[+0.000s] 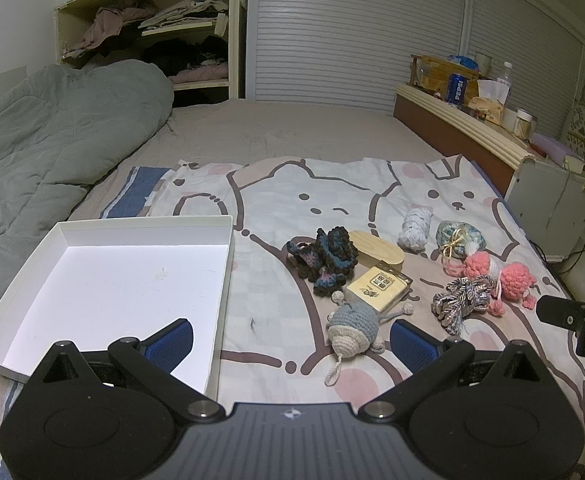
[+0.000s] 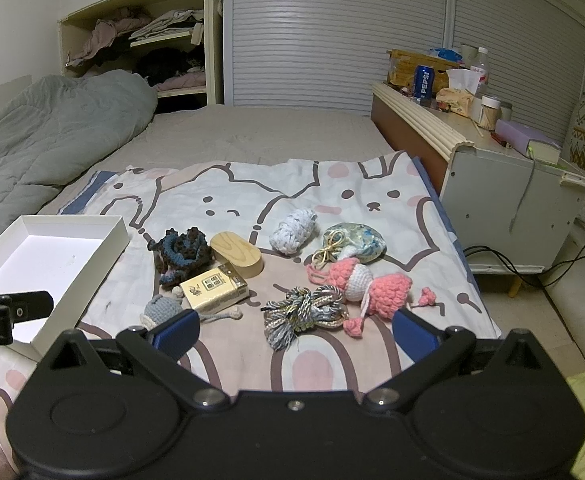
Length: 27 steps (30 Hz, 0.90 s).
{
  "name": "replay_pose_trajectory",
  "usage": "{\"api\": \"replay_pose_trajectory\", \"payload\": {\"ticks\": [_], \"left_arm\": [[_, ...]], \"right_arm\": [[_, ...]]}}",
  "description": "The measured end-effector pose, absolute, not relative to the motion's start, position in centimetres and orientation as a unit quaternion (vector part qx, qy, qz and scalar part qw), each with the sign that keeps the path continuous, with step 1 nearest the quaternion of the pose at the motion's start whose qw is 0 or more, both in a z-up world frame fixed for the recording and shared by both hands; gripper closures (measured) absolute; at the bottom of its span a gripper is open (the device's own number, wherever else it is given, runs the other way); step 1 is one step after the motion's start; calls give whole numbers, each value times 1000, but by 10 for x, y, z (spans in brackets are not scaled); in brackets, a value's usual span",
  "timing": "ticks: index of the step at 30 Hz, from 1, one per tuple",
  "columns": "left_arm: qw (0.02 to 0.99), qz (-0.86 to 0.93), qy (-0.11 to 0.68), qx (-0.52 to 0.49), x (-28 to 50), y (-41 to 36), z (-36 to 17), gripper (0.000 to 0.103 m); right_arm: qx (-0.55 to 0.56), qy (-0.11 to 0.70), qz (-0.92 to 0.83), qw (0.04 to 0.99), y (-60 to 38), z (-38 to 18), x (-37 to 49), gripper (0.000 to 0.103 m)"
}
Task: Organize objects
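Observation:
An empty white box (image 1: 104,280) (image 2: 52,256) lies on the bed at the left. To its right several small items sit on the cat-print sheet: a dark crochet piece (image 1: 324,256) (image 2: 182,254), a wooden oval case (image 1: 378,254) (image 2: 238,254), a cream card box (image 1: 378,290) (image 2: 214,290), a grey crochet mouse (image 1: 352,326) (image 2: 160,312), a white yarn roll (image 1: 414,226) (image 2: 294,230), a patterned pouch (image 1: 460,236) (image 2: 354,242), a pink crochet doll (image 1: 496,274) (image 2: 372,286) and a cord bundle (image 1: 462,298) (image 2: 306,312). My left gripper (image 1: 290,342) is open just before the mouse. My right gripper (image 2: 296,332) is open just before the cord bundle.
A grey duvet (image 1: 44,148) is heaped at the left of the bed. A headboard shelf (image 2: 432,116) at the right carries a cola can (image 2: 424,80), bottle and jars. An open closet (image 1: 164,48) stands behind. Cables lie on the floor at the right.

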<state>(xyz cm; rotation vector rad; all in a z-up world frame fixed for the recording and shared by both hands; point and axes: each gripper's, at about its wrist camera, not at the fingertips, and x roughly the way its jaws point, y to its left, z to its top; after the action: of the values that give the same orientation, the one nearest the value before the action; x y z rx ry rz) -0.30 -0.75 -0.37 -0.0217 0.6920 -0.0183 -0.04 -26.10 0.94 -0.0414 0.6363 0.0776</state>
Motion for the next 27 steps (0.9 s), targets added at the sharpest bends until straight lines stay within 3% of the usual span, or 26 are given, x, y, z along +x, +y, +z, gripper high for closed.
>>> {"api": "replay_pose_trajectory", "payload": {"ticks": [18,27], "left_arm": [[934,-30,354,-14,24,-29,-36,0],[926,-34,375,-8,45,-39,-68,0]], "right_arm": [[-6,292,6,956,-279,5,25,0],[68,274,38,959,-293,4,45,0]]}}
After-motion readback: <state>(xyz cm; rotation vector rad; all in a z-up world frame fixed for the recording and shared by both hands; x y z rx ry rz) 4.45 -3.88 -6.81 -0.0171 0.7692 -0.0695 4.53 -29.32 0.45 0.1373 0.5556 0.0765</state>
